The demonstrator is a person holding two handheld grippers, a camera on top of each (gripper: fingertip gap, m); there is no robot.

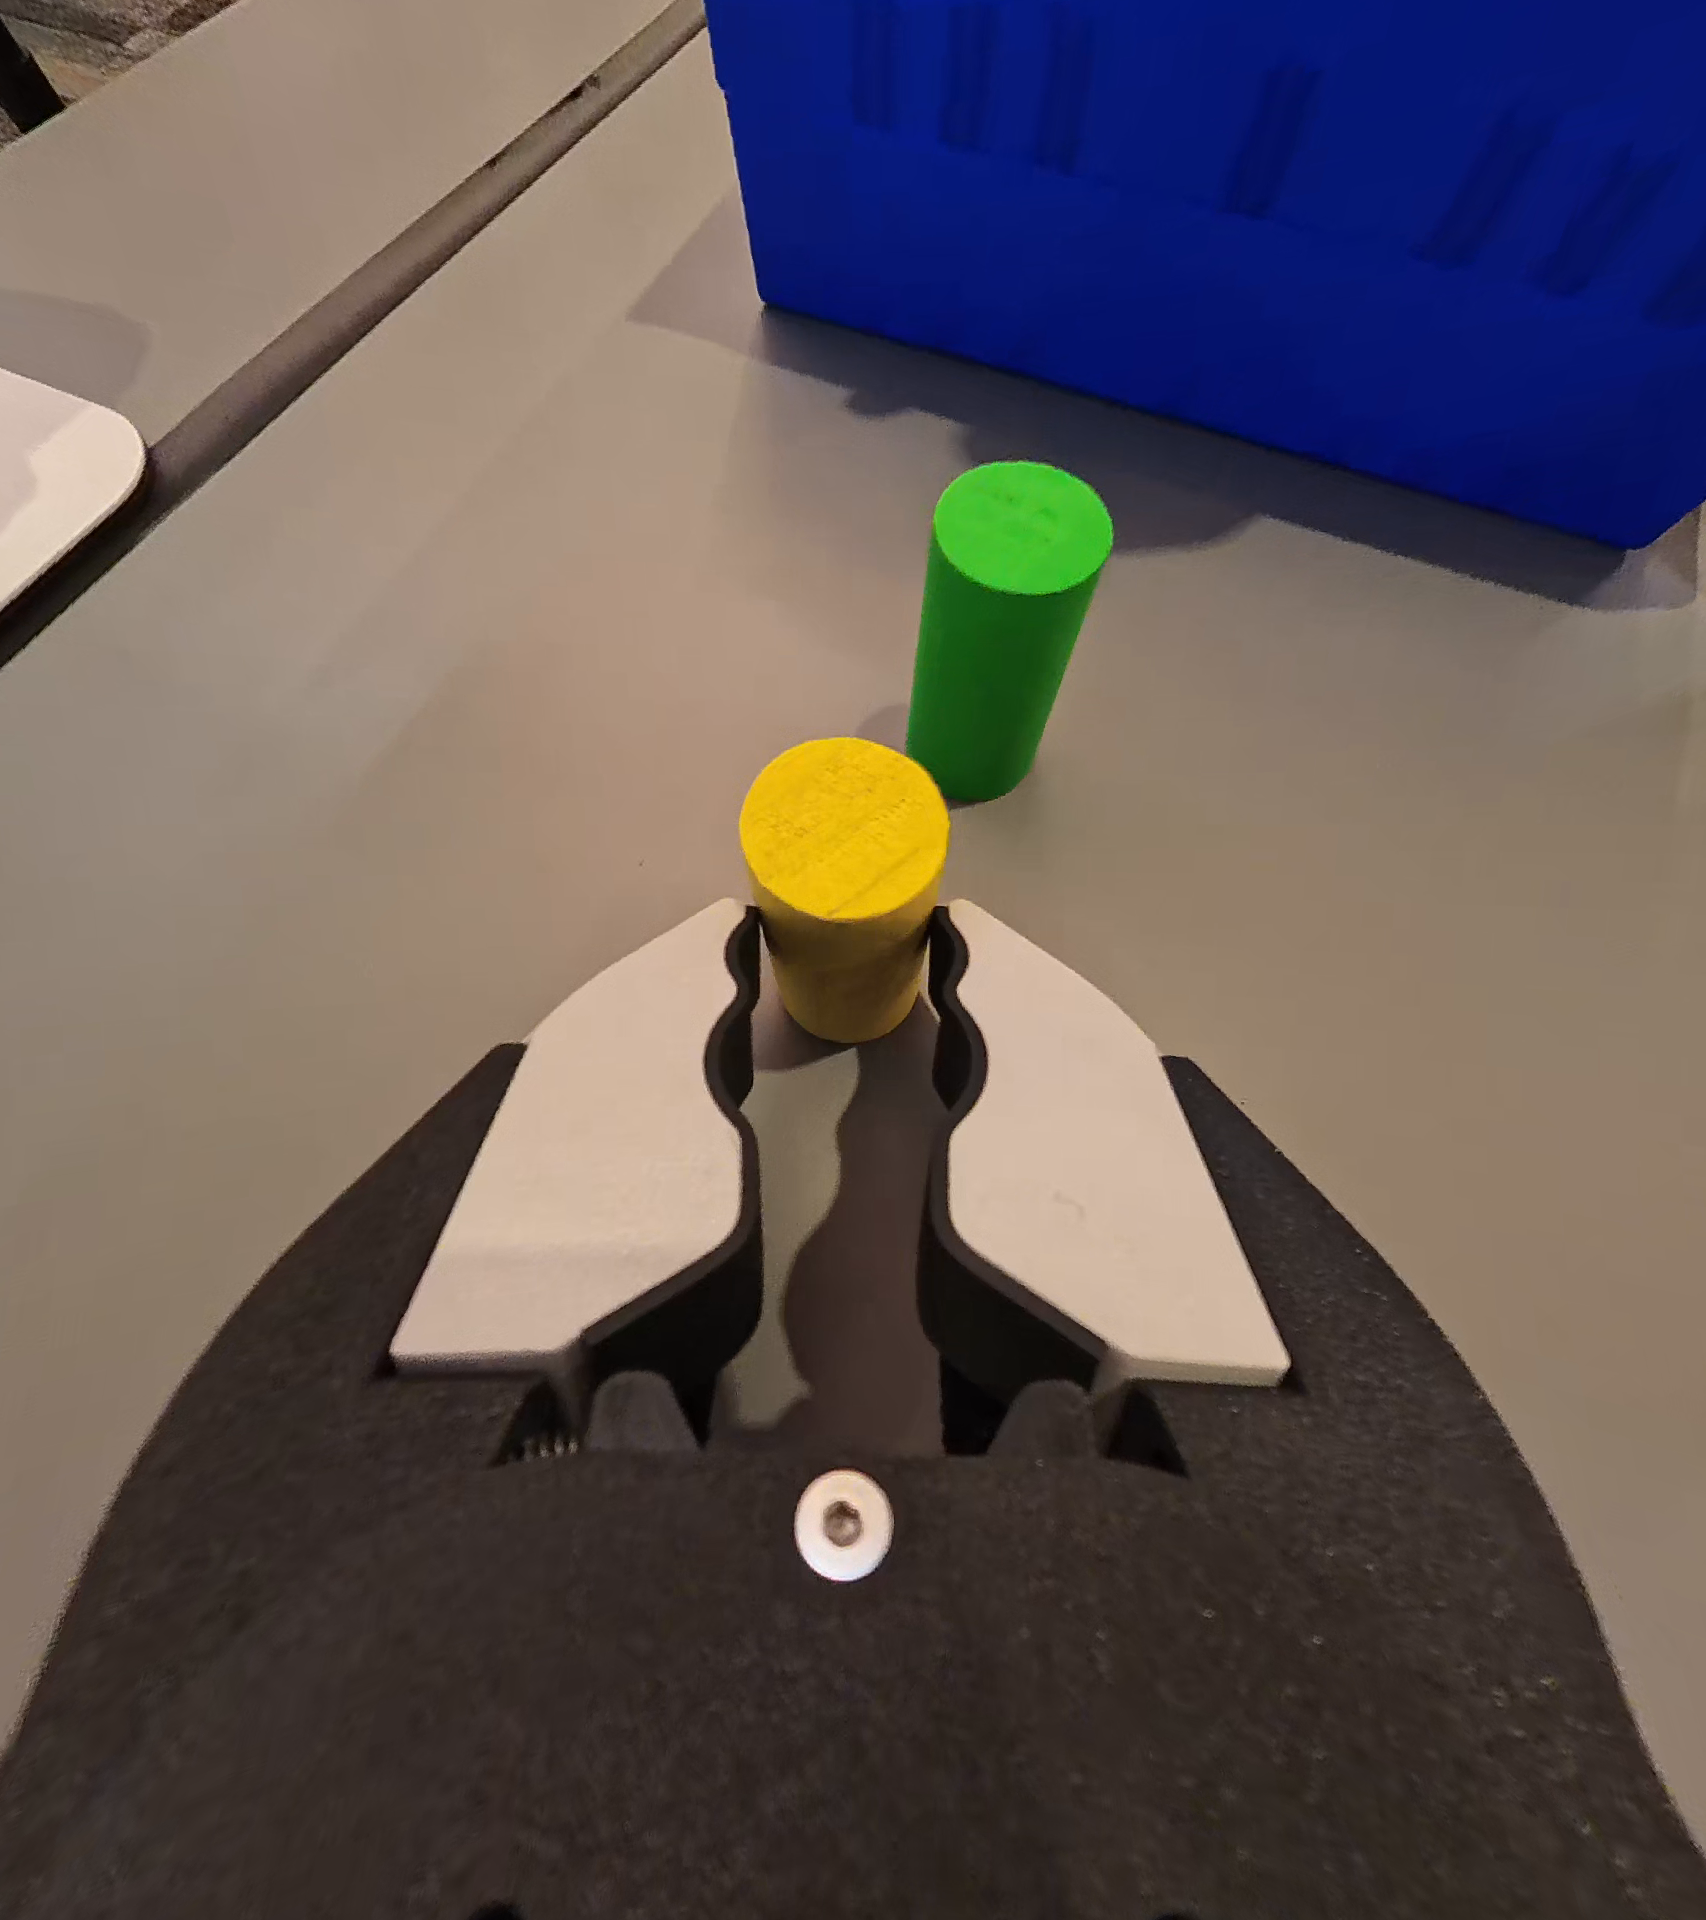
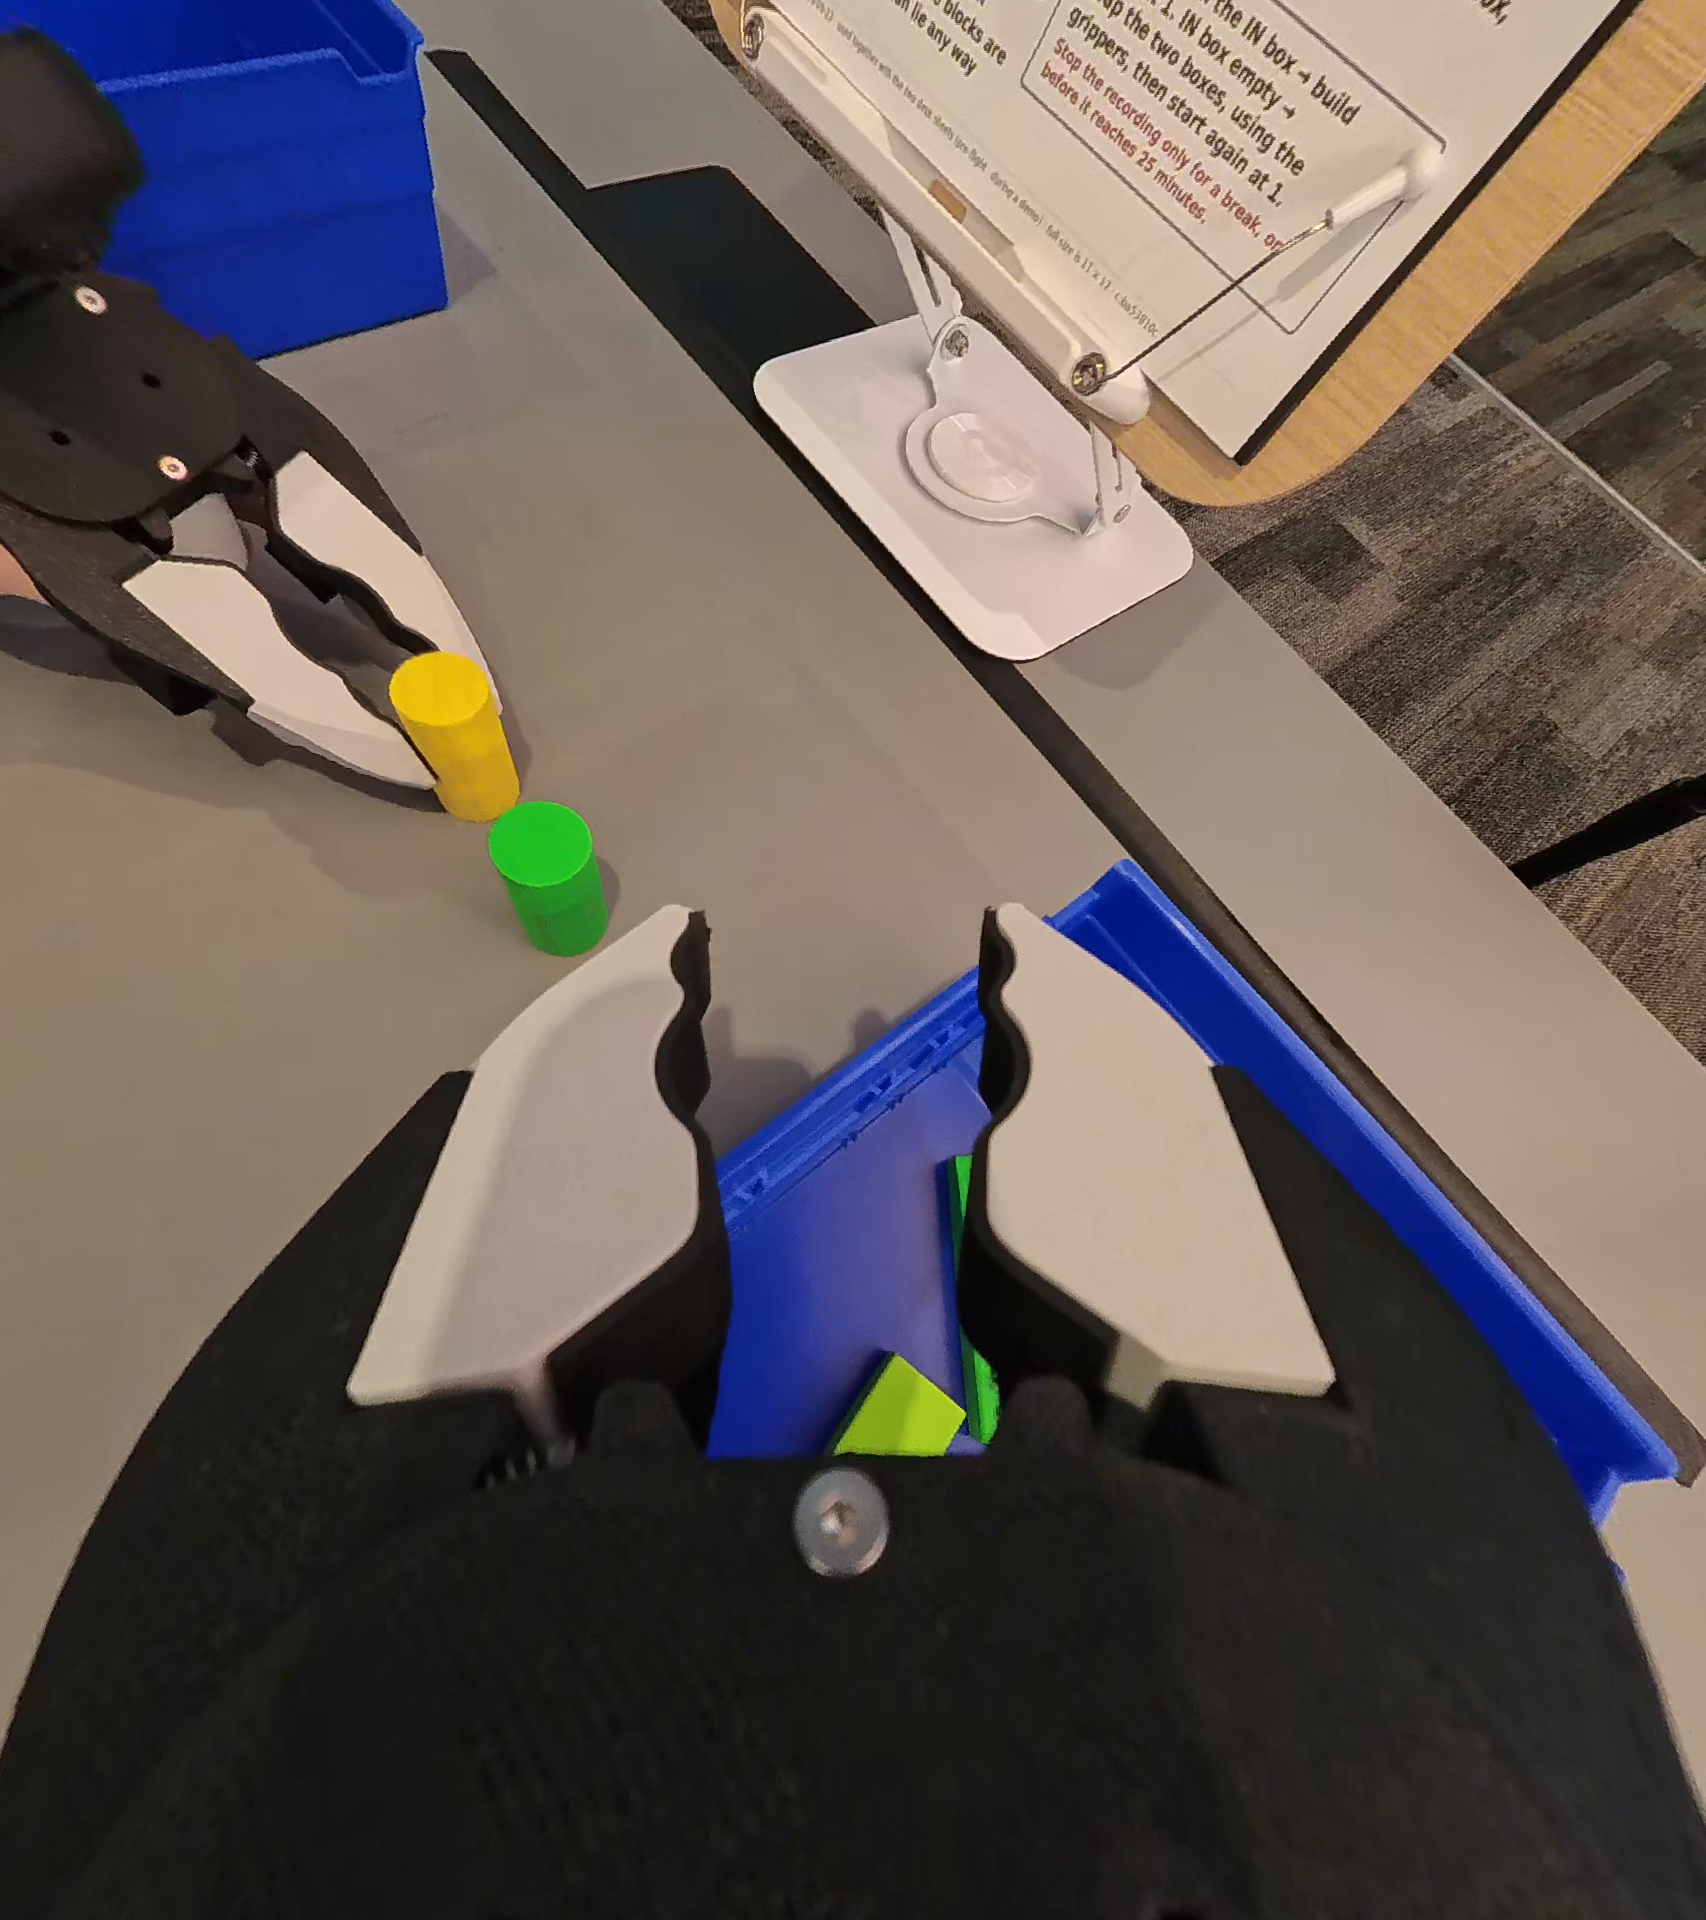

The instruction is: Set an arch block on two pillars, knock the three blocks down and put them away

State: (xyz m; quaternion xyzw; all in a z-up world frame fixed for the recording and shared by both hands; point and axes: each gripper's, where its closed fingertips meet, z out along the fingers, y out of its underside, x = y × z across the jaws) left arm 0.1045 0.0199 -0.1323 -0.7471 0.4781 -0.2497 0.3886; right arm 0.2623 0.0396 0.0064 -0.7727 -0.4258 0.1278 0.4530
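**Grey table, two pillars upright**

Grey table (image 1: 309,727) carries a green pillar (image 1: 1000,634) just beyond the yellow pillar (image 1: 844,883), which the left gripper (image 1: 844,920) clasps between its fingertips. Only the right wrist view shows the right gripper (image 2: 844,925), jaws spread and empty, above a blue bin (image 2: 1348,1143); its body hides most of the green blocks (image 2: 906,1413) inside.

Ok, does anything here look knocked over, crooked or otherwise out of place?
Nothing stands out. The yellow cylinder and green cylinder both stand upright on the grey table, close together. The left tongs grip the yellow one squarely.
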